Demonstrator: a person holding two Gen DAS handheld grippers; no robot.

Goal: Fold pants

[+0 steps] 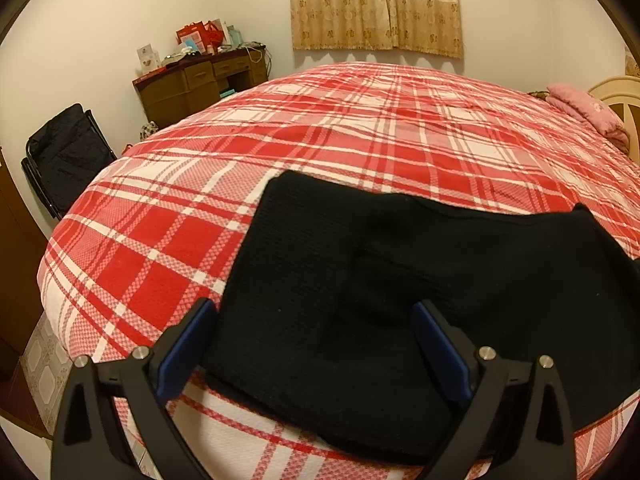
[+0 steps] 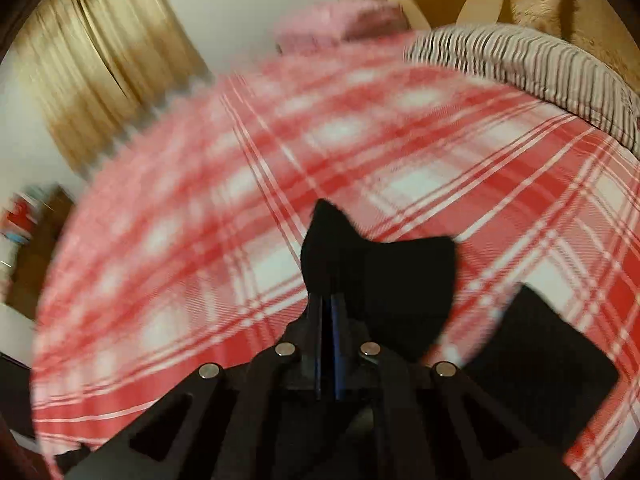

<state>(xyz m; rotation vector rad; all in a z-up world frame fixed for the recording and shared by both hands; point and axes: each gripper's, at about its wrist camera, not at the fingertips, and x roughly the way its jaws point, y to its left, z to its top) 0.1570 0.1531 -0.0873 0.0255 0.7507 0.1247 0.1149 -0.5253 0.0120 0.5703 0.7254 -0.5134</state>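
A: Black pants (image 1: 360, 300) lie on a plaid bed (image 1: 180, 220), lower centre of the left wrist view, near the bed's front edge. Why is the left claw (image 1: 314, 312) placed like that?

B: It points down at the cloth with jaws wide, one blue pad (image 1: 182, 344) off the pants' left edge and the other over the dark middle. Nothing is pinched. My guess: it waits to pin or take the near hem while the other hand works.

A: And the right claw (image 2: 330, 300)?

B: Clamped tight on the pants (image 2: 380, 276) in the right wrist view, lower centre. A flap of black cloth stands up past the fingertips, clear of the plaid. The bed behind is smeared with blur, so the hand looks to be in motion; I judge a fold is being carried over.

A: What else is there?

B: A striped pillow (image 2: 520, 64) at upper right of that view. In the left view, a pink cushion (image 1: 584, 108) at far right, a curtain (image 1: 376, 4) at top, a brown desk (image 1: 200, 84) at upper left with red bags (image 1: 200, 34) and boxes on it.

A: Any readable writing?

B: None. The boxes and bags carry print, but it is too small to read. No label shows on the pants.
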